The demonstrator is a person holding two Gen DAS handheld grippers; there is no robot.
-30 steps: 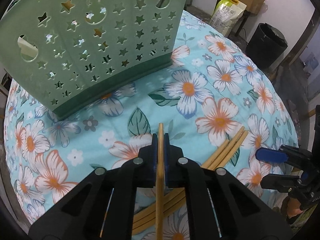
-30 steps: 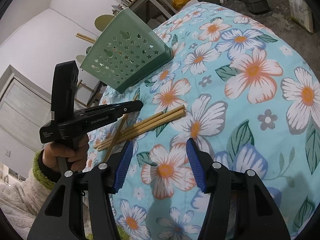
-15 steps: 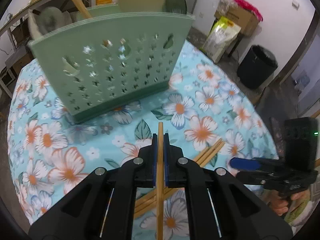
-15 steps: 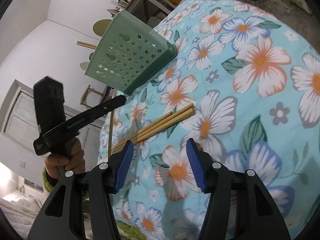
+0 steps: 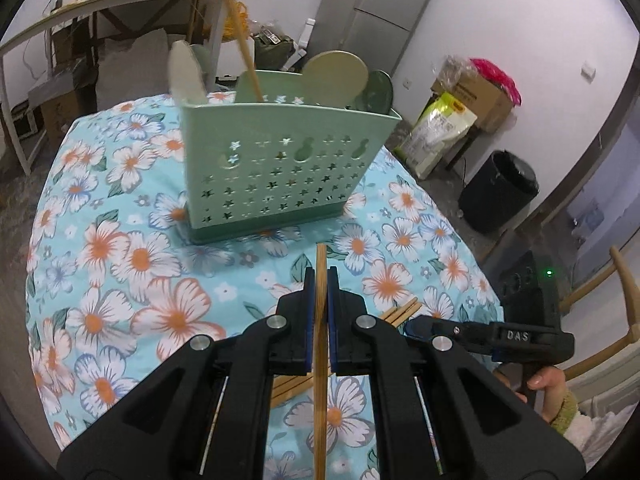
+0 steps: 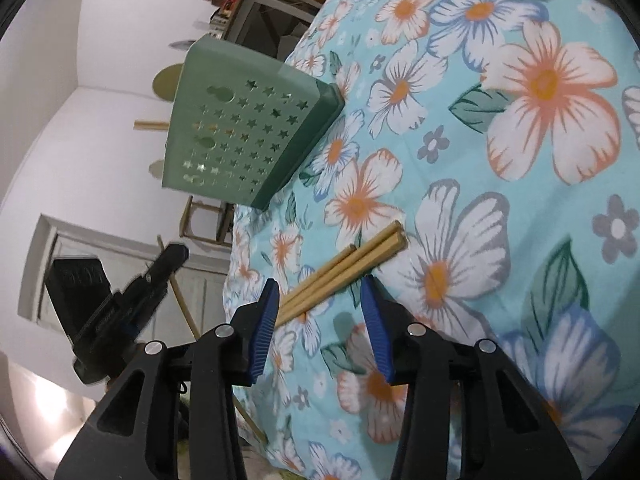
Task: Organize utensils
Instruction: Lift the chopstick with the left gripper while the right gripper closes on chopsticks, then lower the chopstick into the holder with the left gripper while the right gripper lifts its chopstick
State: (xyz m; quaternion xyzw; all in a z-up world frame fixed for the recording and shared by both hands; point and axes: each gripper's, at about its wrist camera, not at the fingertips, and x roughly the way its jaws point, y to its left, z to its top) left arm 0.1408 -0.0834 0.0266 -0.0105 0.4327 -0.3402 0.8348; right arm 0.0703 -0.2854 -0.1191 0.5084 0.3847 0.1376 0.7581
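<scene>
My left gripper point(image 5: 319, 280) is shut on a single wooden chopstick point(image 5: 320, 392) and holds it well above the floral tablecloth. Ahead of it stands the green star-punched utensil basket point(image 5: 280, 168), with a chopstick point(image 5: 242, 40) and flat round utensils sticking out of it. My right gripper point(image 6: 318, 300) is open just above a bundle of chopsticks point(image 6: 352, 264) lying on the cloth, jaws on either side of the bundle's near part. The basket also shows in the right wrist view point(image 6: 240, 128). The left gripper shows there point(image 6: 160, 268), blurred.
The round table point(image 5: 120, 264) carries a blue floral cloth. Behind it are a shelf rack point(image 5: 100, 12), a grey fridge point(image 5: 372, 20), boxes and bags point(image 5: 460, 120) and a black bin point(image 5: 496, 192). A wooden chair point(image 5: 608, 292) is at the right.
My left gripper has risen and pulled back with the chopstick, so the basket looks smaller and its top shows. My right gripper has moved closer to the lying chopsticks.
</scene>
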